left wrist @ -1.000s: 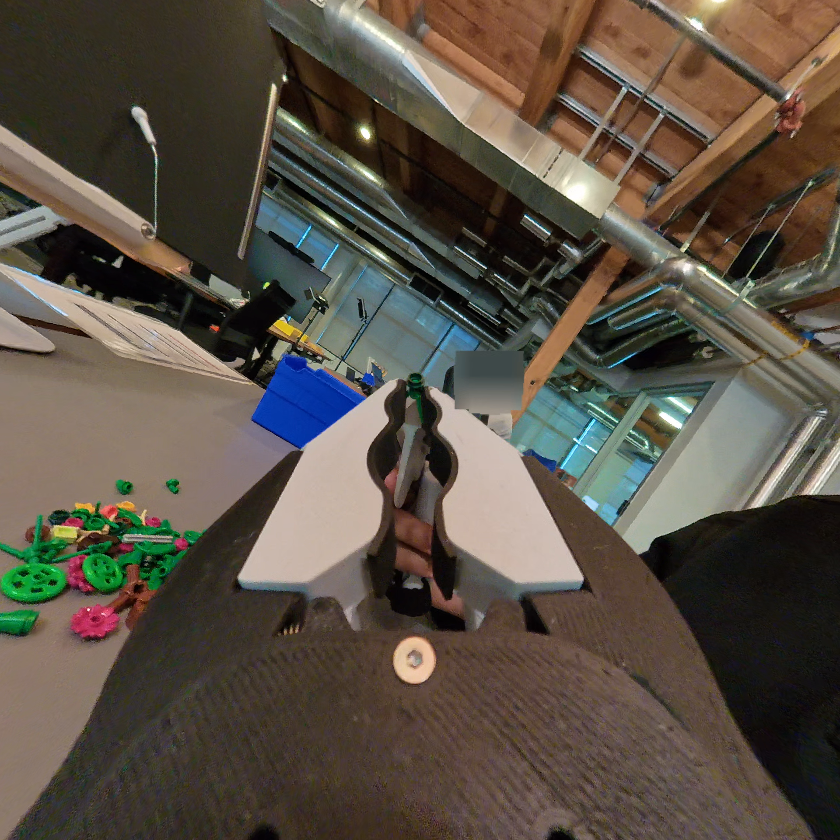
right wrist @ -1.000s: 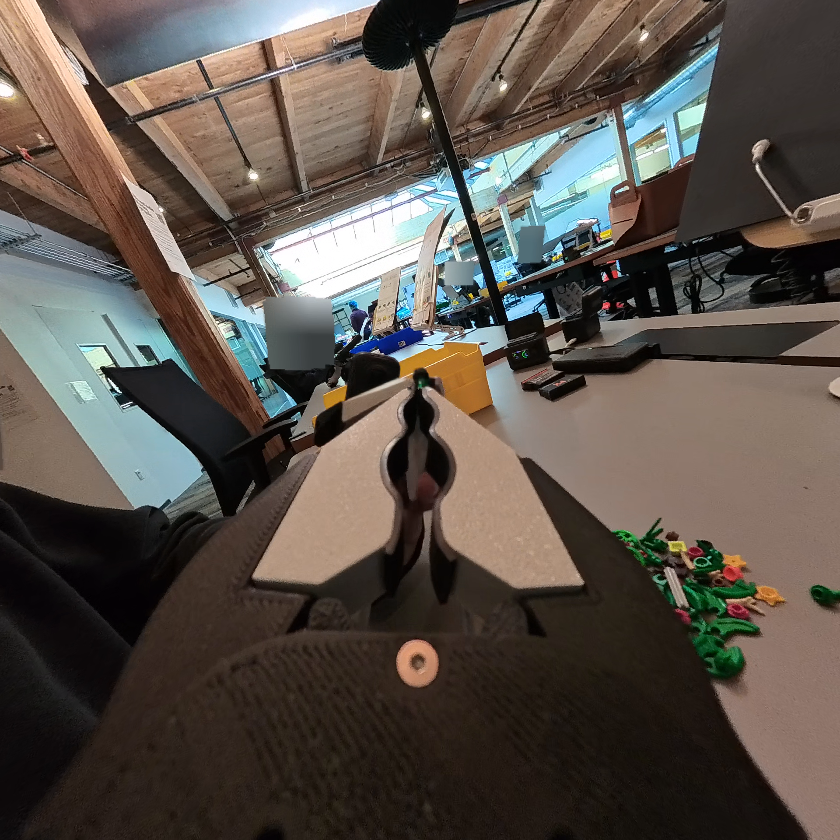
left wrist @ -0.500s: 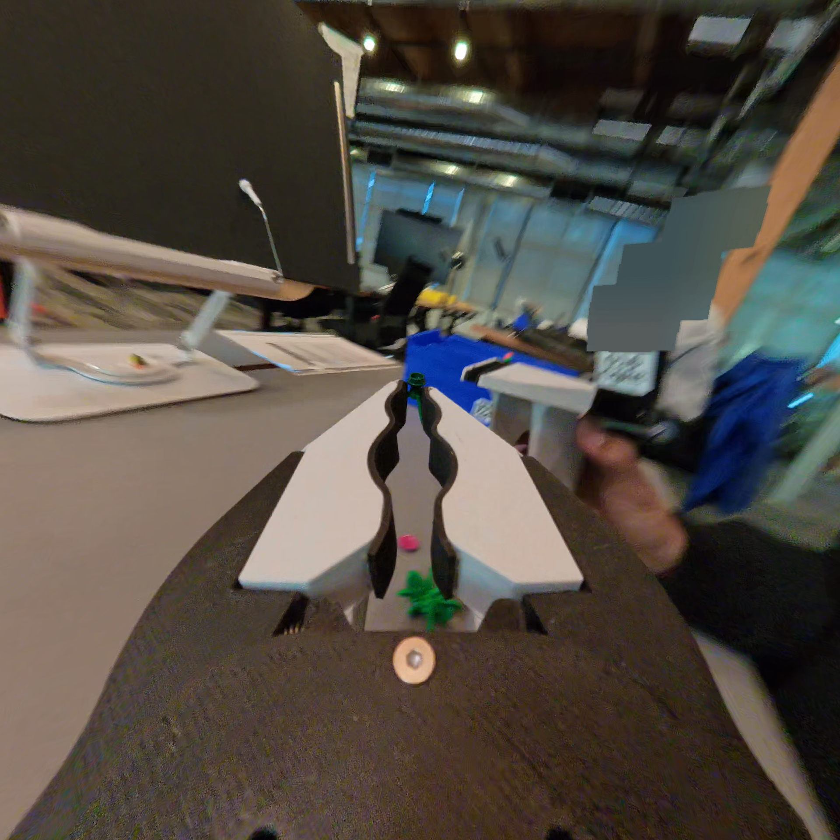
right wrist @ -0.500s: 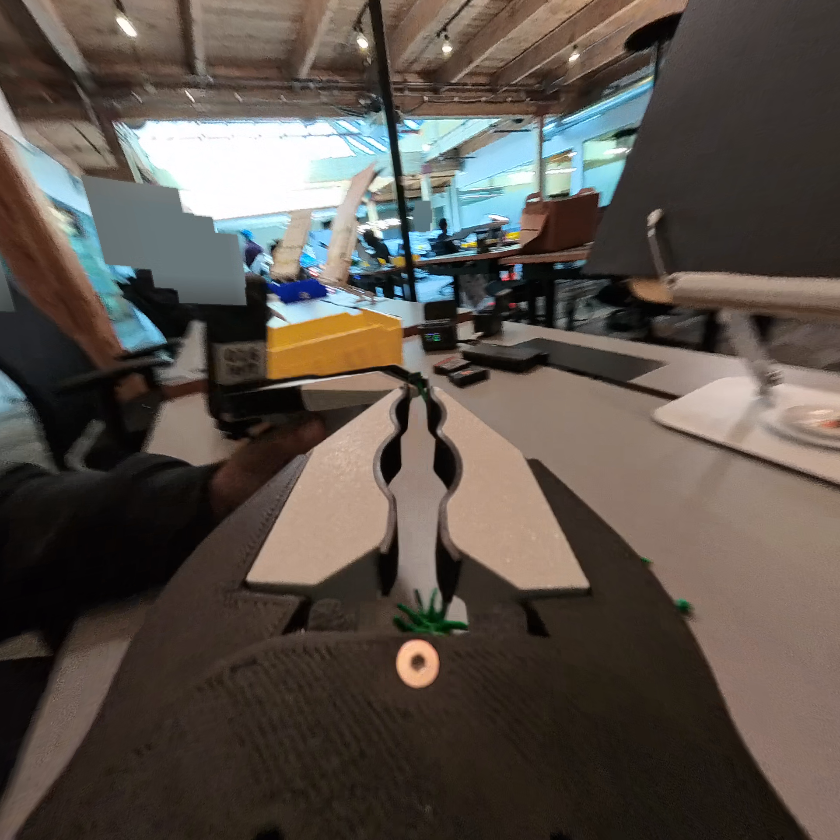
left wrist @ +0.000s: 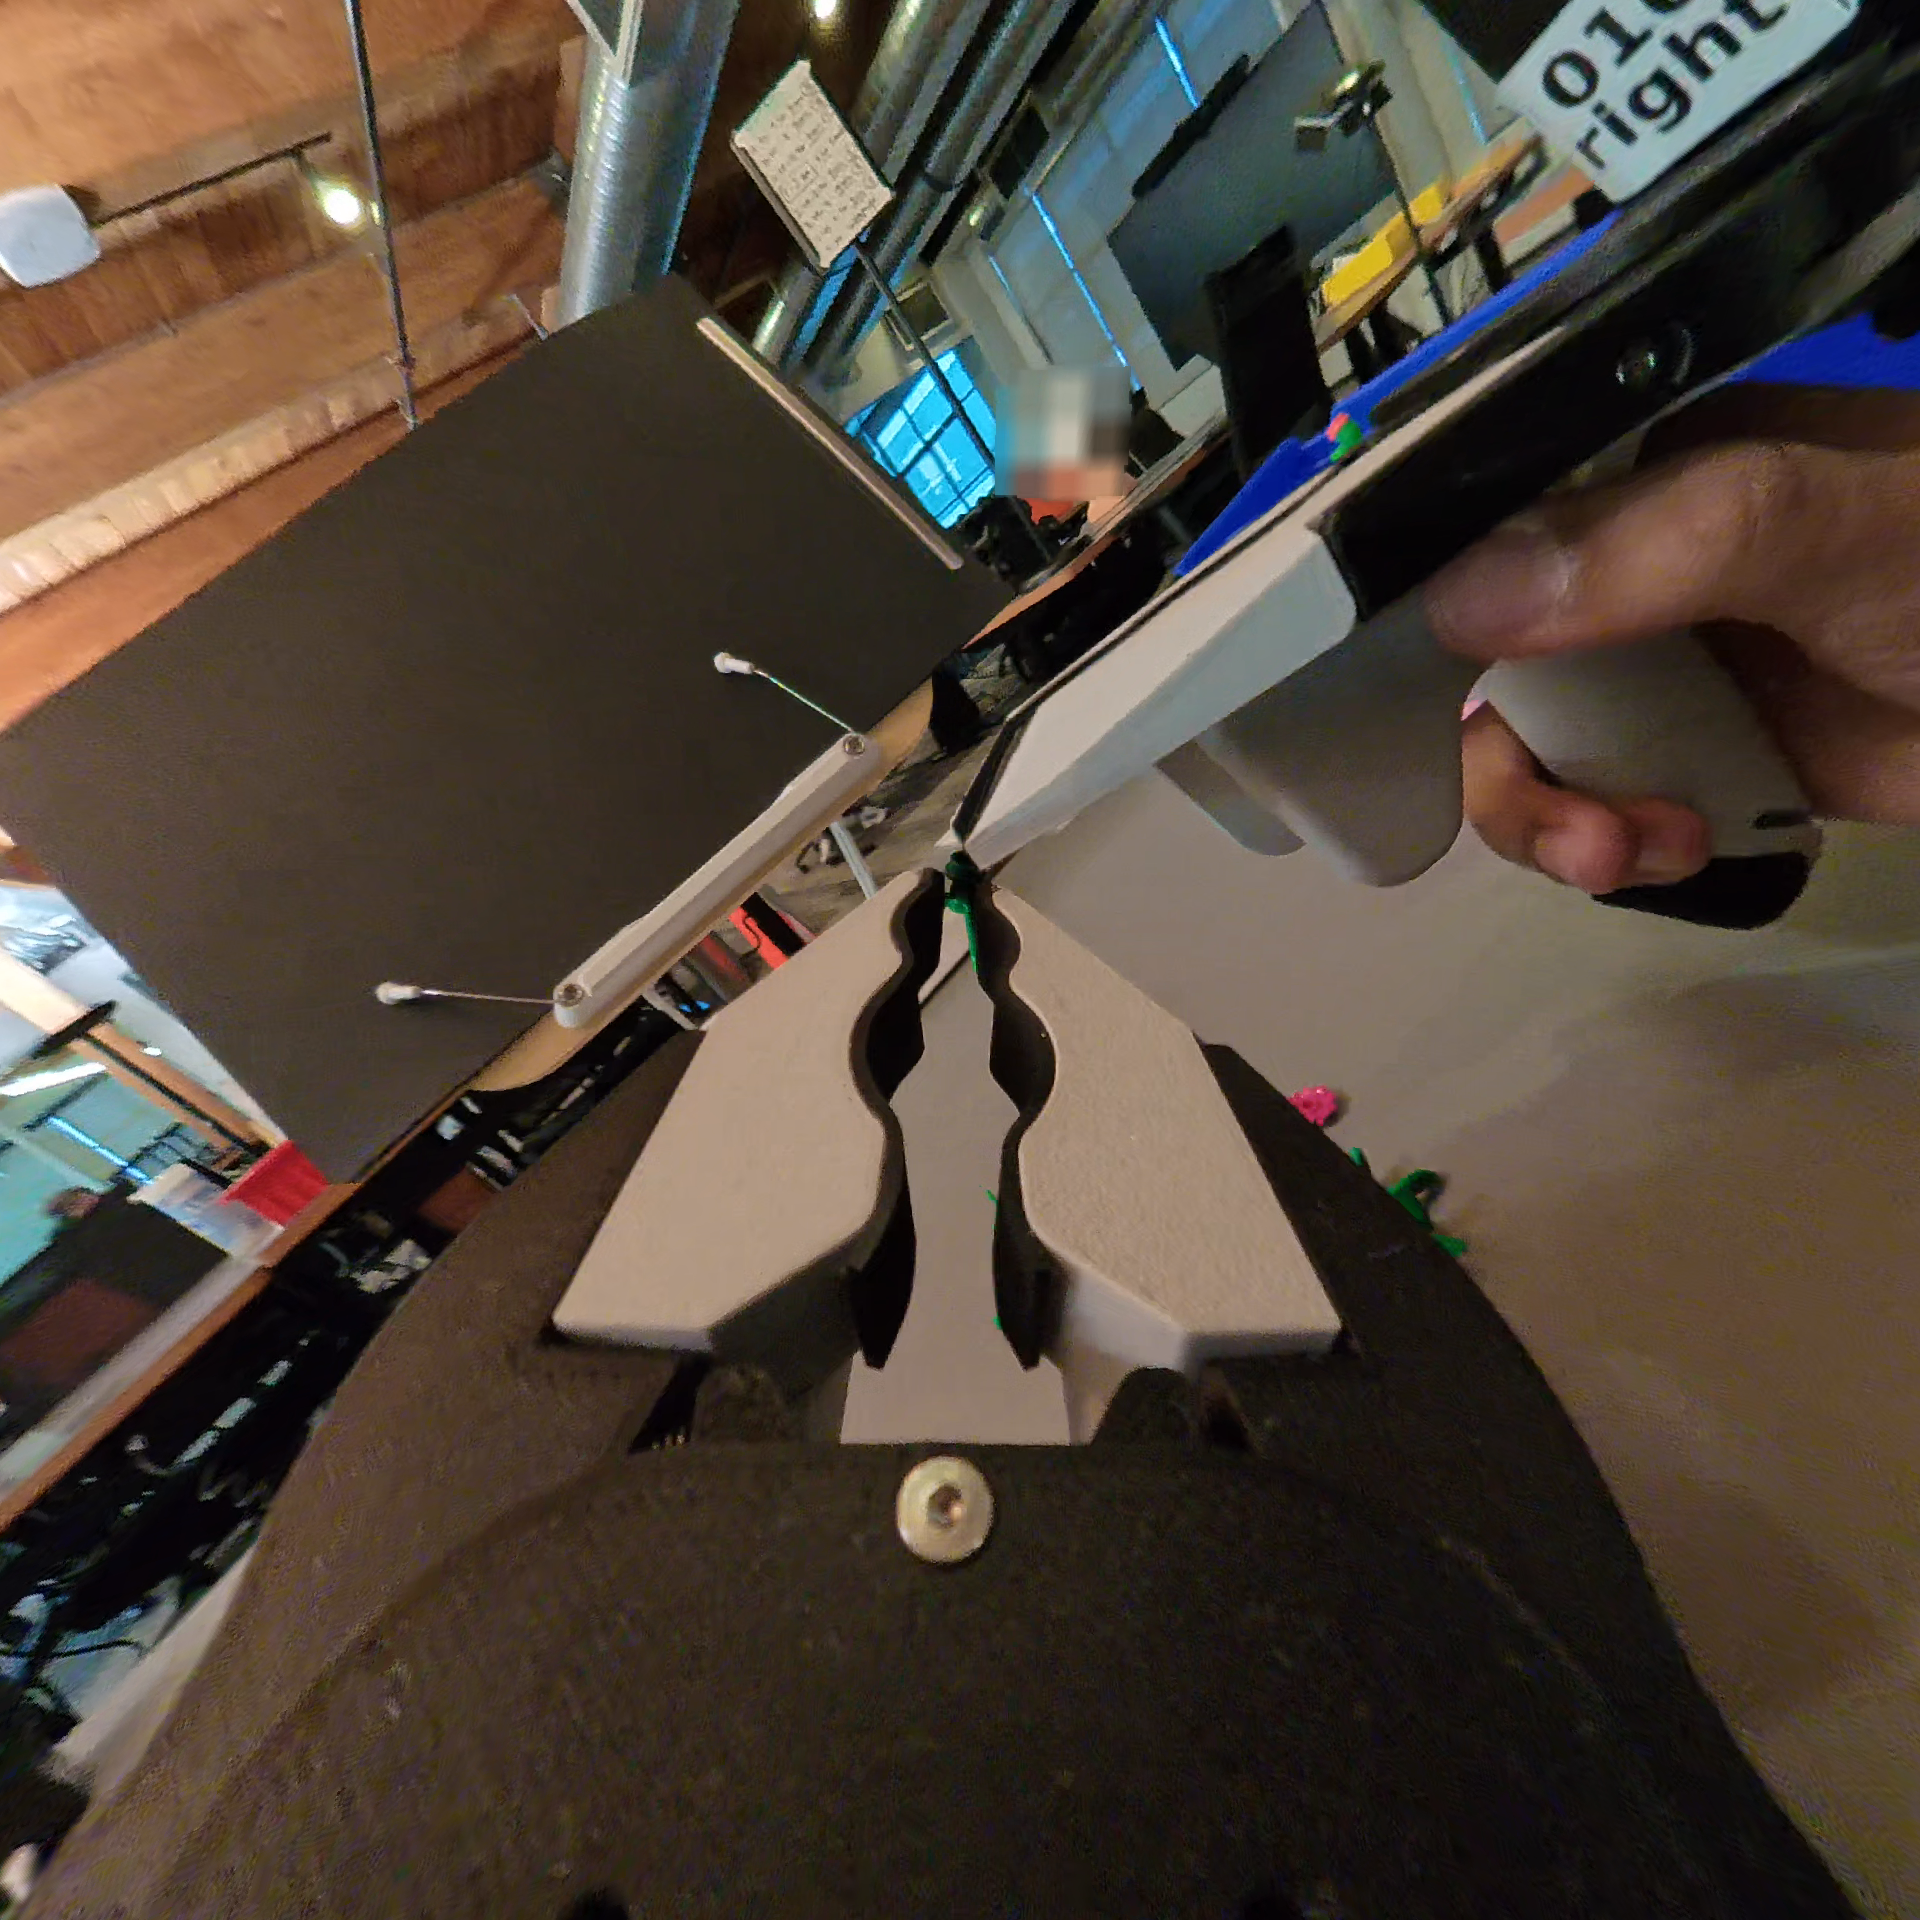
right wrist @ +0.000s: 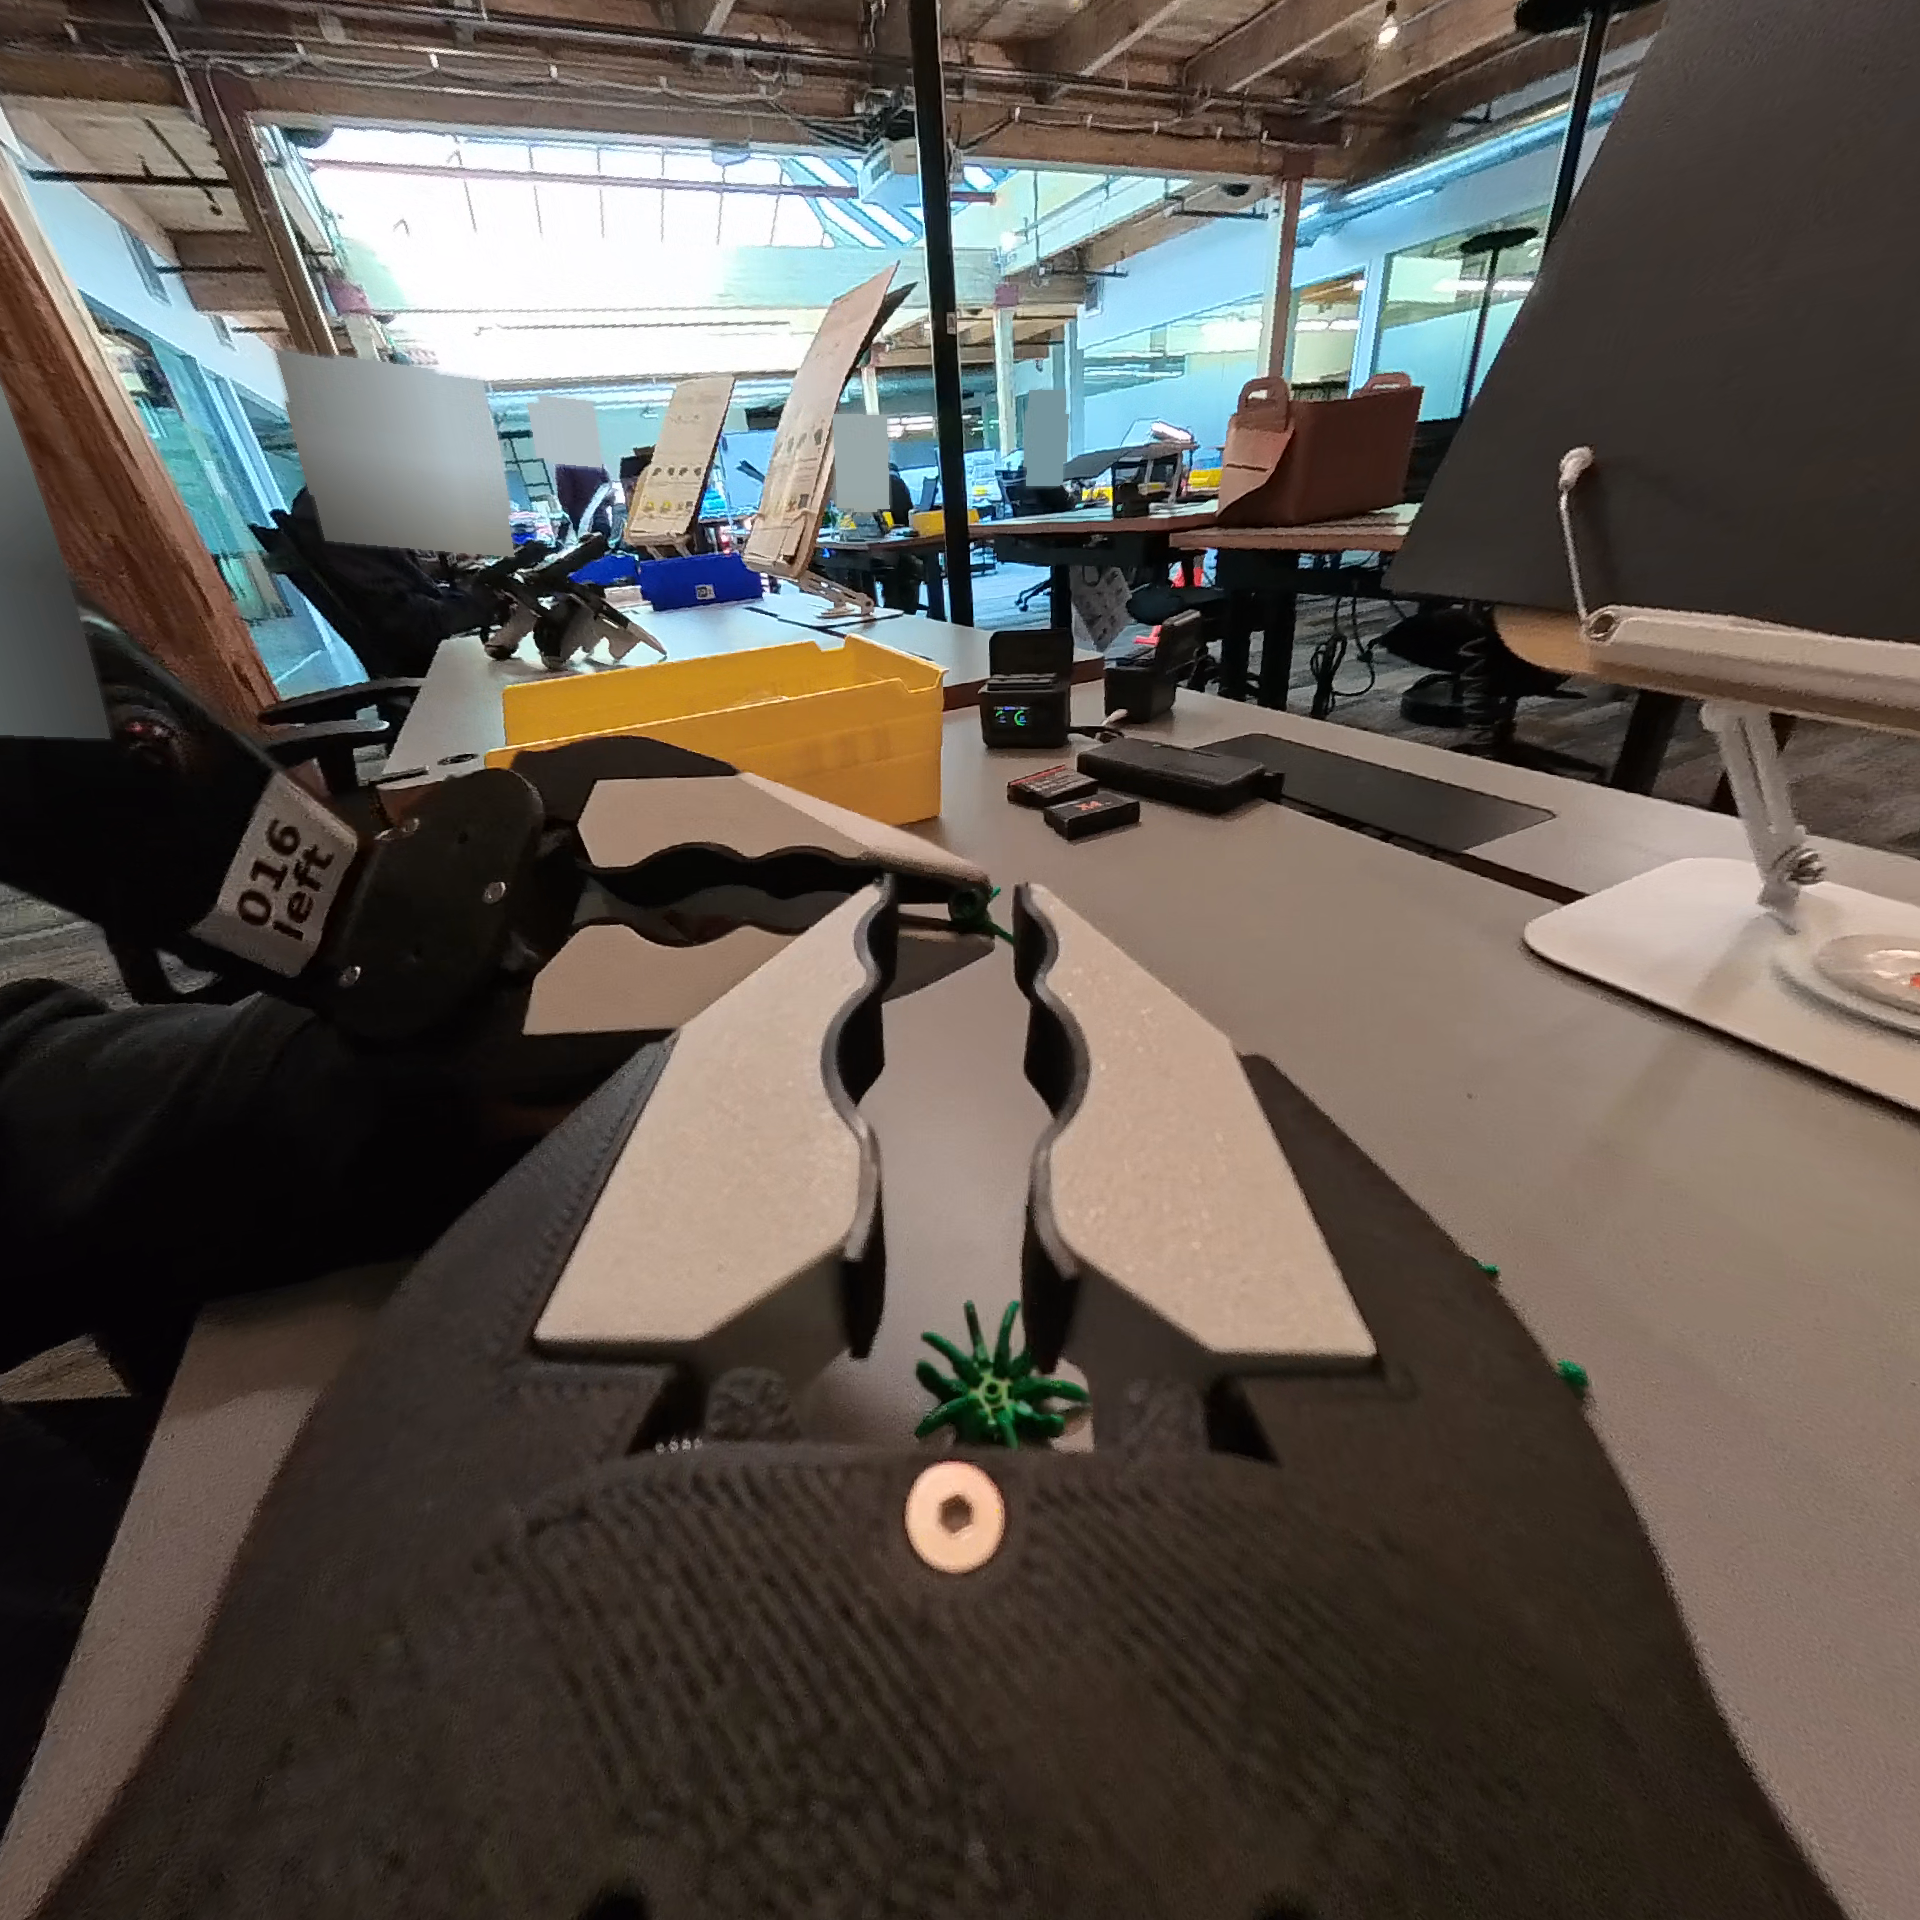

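grey office tabletop (right wrist: 1455,1091): left gripper (right wrist: 961,902) pinches thin green plastic stem (right wrist: 982,916), at twelve o'clock between right gripper (right wrist: 948,904)'s parted jaws.

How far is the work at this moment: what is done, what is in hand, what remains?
Done: no finished piece shows. In hand: the left tongs are shut on a thin green stem; the right tongs are open, their tips either side of the stem's end. Left: a green spiky leaf and a pink piece lie loose on the grey table.
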A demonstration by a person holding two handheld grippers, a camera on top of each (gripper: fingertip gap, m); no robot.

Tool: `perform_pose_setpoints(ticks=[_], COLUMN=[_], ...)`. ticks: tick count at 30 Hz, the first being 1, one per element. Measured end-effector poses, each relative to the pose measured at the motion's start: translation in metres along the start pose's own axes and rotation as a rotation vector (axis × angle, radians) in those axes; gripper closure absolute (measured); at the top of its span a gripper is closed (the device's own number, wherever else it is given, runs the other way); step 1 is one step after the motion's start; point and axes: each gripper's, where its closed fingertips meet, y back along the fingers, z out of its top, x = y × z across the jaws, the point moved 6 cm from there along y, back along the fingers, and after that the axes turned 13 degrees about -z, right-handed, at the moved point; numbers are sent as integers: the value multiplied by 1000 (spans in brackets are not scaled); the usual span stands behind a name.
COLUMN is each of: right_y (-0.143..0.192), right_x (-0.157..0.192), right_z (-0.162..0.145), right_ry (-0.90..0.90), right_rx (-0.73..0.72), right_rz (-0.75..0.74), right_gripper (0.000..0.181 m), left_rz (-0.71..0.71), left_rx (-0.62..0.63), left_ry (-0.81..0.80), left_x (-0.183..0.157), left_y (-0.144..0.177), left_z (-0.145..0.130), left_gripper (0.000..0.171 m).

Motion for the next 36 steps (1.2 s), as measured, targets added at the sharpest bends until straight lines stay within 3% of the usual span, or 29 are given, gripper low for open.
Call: perform_pose_setpoints(ticks=[9, 18, 24, 26, 31, 36], right_y=[-1, -1, 4, 6, 10, 13], right_x=[0, -5, -3, -1, 14, 20], right_z=[-4, -9, -6, -6, -4, 0], right_ry=[-5, -52, -79, -90, -174, -324], right_rx=[43, 141, 153, 164, 168, 149], right_rz=[14, 37, 95, 157, 356, 526], right_gripper=[171, 176, 176, 177, 177, 178], left_rz=[29, -20, -143, -245, -592, -735], left_rx=[53, 90, 25, -23, -206, -332], left_ry=[-180, -194, -37, 29, 410, 548], left_x=[-7, -10, -7, -6, 4, 5], left_y=[0, -2, 2, 8, 27, 35], left_z=[2, -2, 3, 4, 6, 15], left_gripper=[170, 170, 170, 171, 171, 171])
